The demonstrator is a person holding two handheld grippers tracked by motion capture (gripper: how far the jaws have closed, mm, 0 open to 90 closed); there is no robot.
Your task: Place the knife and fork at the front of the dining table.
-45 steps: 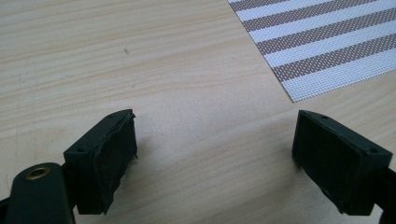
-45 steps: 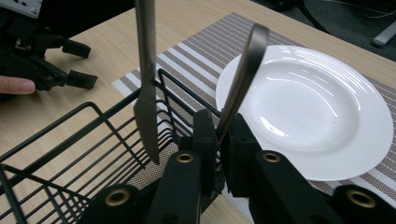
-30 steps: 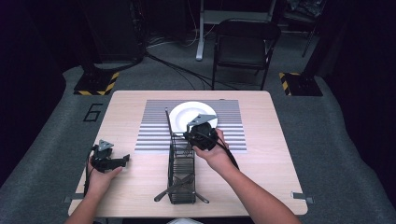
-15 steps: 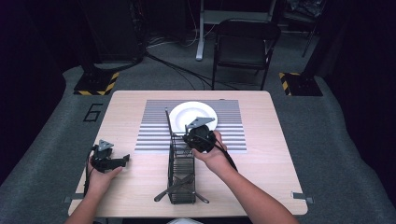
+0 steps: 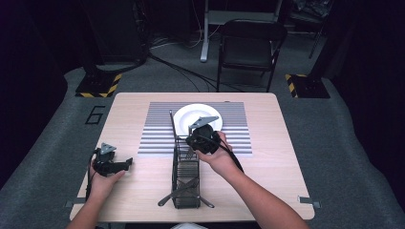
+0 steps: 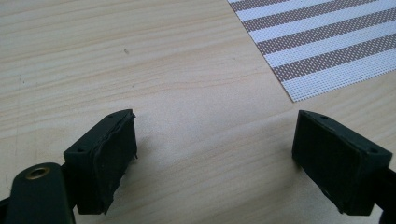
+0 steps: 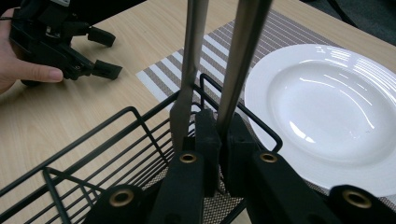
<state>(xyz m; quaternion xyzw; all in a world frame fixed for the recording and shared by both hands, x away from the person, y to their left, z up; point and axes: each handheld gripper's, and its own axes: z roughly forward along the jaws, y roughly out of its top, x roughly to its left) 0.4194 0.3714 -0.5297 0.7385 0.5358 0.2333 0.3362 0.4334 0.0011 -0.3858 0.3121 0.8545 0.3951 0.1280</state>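
Note:
My right gripper is over the far end of a black wire rack. It is shut on a thin metal utensil that rises steeply between its jaws. A second flat metal strip stands just beside the left jaw; I cannot tell whether it is part of the same utensil. The utensil shows as a thin rod in the high view. A white deep plate lies on a striped placemat just beyond the rack. My left gripper rests low over bare wood at the table's left, open, with nothing between its jaws.
The rack's wire rim runs under the right gripper, with more metal utensils lying in the rack. The left gripper and its hand show far off in the right gripper view. A folding chair stands beyond the wooden table.
The right gripper has shifted slightly left over the rack's far end with the utensil in it. The left gripper has not moved.

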